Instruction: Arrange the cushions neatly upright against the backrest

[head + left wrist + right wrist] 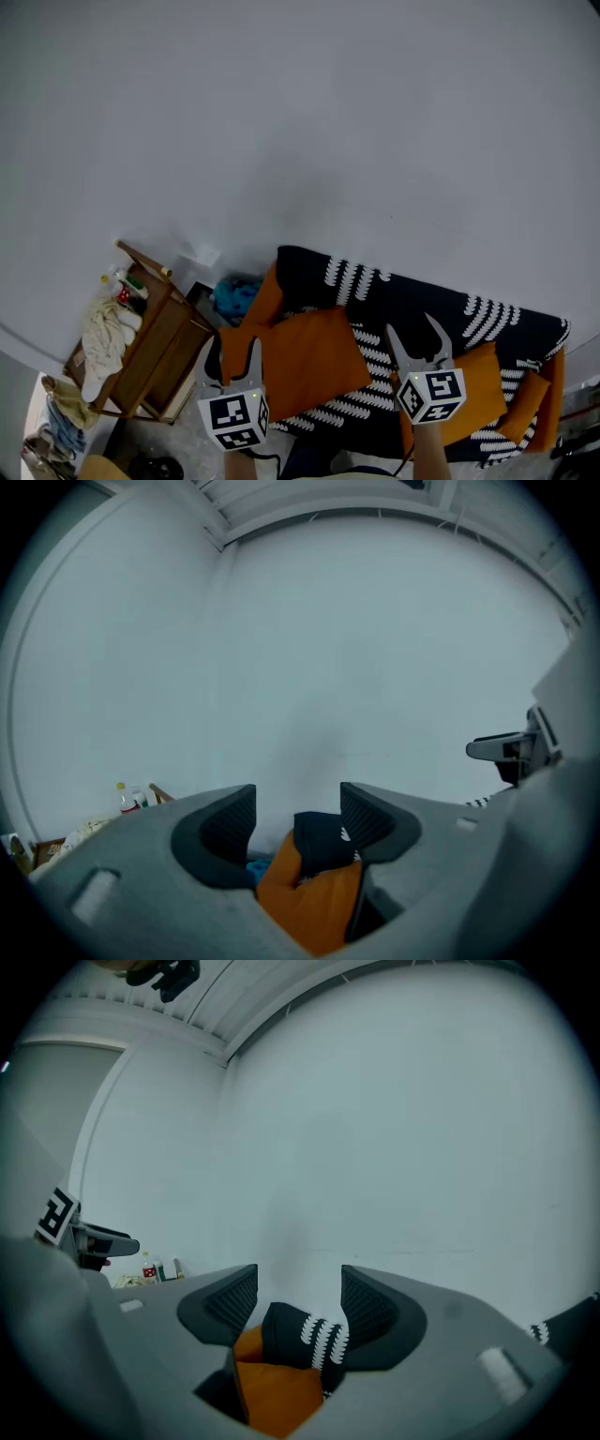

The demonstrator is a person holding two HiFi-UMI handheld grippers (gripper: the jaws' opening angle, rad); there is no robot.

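Well clear of sofa (422, 305) edge: left gripper (234, 349), right gripper (413, 328), jaws apart.

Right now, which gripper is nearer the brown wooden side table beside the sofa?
Left. The left gripper is just right of the brown wooden side table; the right gripper is farther right, in front of the smaller orange cushion.

Nothing fancy here: the left gripper (234, 351) and right gripper (414, 332) are 2-pronged grey plastic forks with dark ribbed pads (232, 825). Each has a white cube (234, 419) with black square markers at its 6 o'clock end.
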